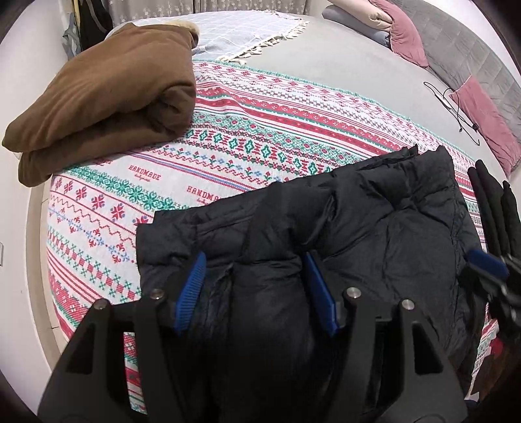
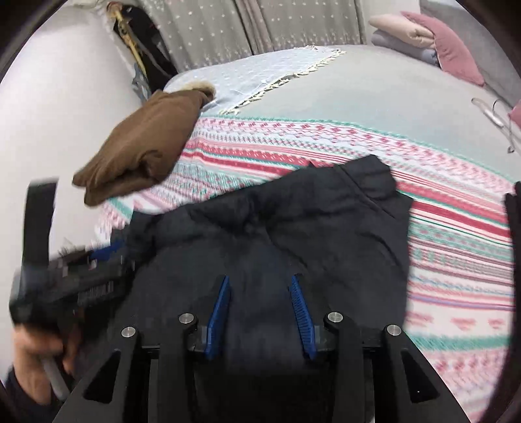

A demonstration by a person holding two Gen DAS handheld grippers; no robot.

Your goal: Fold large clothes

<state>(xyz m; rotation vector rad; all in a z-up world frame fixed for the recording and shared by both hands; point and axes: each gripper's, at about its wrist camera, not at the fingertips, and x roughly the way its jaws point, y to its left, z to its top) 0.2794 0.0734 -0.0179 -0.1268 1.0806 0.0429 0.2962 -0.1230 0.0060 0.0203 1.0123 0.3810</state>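
jacket: black puffer jacket, partly folded, lying on the patterned blanket at the near edge of the bed
left tongs: left tongs blue pads apart, a puffy ridge of the jacket bulging up between them; pads look to touch the cloth on both sides but not pinched, so open, straddling
right tongs: right tongs pads apart, over the near part of the jacket; the view is motion-blurred, cannot tell if they touch the fabric
key relation: jacket lies straight ahead of and under both tongs; both are at its near edge
long axis: in the left view it runs from near-left to far-right, far corner pointing toward the pillows
nearer hand: about even; left sits at the jacket's left part, right at its right side, seen at the edge of the left view
other hand: left hand holding its tool shows low left in the right view
next move, judged: close on the near edge and carry it away toward the far edge, both sides together
risk, judged: slippery puffy fill, a shallow bite may slip out
containers: none seen
other clothes: brown coat already folded, well apart at far left; black folded stack just beside the jacket on the right
far end: pale throw with fringe, black cable on grey sheet
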